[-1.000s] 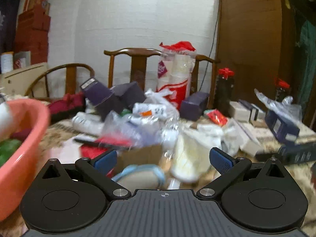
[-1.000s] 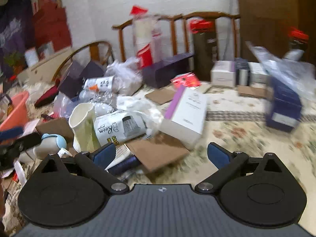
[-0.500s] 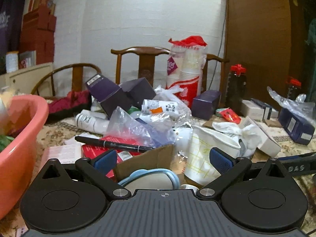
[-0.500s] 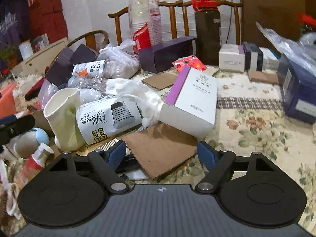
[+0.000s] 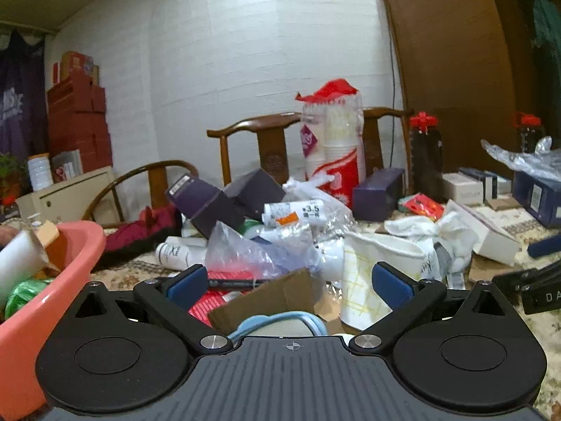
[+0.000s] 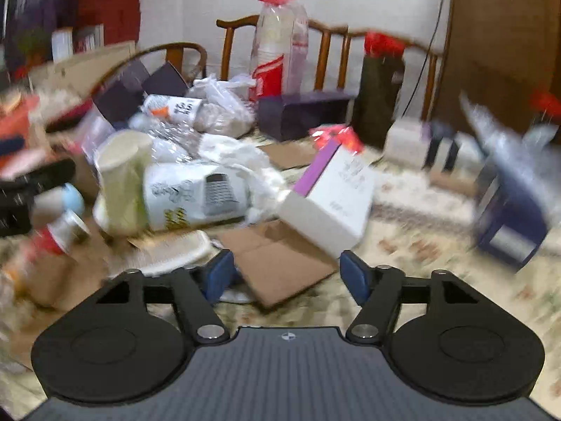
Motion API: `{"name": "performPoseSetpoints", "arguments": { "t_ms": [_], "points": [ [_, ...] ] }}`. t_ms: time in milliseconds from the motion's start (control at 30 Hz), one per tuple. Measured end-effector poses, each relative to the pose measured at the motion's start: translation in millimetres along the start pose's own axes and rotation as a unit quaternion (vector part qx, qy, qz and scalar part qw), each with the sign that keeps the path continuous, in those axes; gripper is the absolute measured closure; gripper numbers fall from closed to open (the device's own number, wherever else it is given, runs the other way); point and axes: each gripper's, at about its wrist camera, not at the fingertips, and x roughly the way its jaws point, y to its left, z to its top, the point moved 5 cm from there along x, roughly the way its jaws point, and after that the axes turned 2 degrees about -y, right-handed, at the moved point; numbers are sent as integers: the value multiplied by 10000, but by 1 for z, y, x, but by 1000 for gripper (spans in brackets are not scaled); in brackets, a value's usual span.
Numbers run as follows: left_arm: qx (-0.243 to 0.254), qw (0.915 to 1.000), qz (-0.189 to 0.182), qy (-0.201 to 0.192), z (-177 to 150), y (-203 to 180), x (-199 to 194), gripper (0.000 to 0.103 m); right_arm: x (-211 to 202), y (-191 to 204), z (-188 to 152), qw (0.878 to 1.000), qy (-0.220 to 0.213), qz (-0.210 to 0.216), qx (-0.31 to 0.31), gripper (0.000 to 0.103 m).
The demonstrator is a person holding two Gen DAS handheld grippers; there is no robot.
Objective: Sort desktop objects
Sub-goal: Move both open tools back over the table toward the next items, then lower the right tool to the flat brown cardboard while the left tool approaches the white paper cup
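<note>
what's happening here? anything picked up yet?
Nothing is held. The left tool is open and empty over a torn cardboard scrap and a light-blue rimmed object, with a pink basin already holding items on its left. The right tool is open too, low over a flat brown cardboard piece in front of a white box with a purple edge. The right view is motion-blurred. The table is cluttered.

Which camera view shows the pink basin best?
The left wrist view. There the pink basin fills the left edge, sharp, with things inside. In the right wrist view, only a blurred orange-pink patch at the far left edge may be it.
</note>
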Motion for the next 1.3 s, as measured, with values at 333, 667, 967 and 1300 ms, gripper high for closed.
{"name": "performPoseSetpoints", "arguments": {
  "t_ms": [333, 667, 967, 1300],
  "points": [
    [-39, 9999, -65, 111, -3, 2, 4, 0, 21, -20, -8, 9997, 71, 91, 210, 13],
    [-241, 9993, -153, 254, -4, 6, 7, 0, 33, 1, -1, 9997, 204, 129, -90, 1],
    [-370, 9987, -160, 305, -4, 9, 7, 0, 43, -17, -5, 9964, 489, -44, 689, 1],
    [-448, 9983, -166, 333, -3, 12, 8, 0, 44, -17, -2, 9954, 522, -93, 795, 8]
  ]
}}
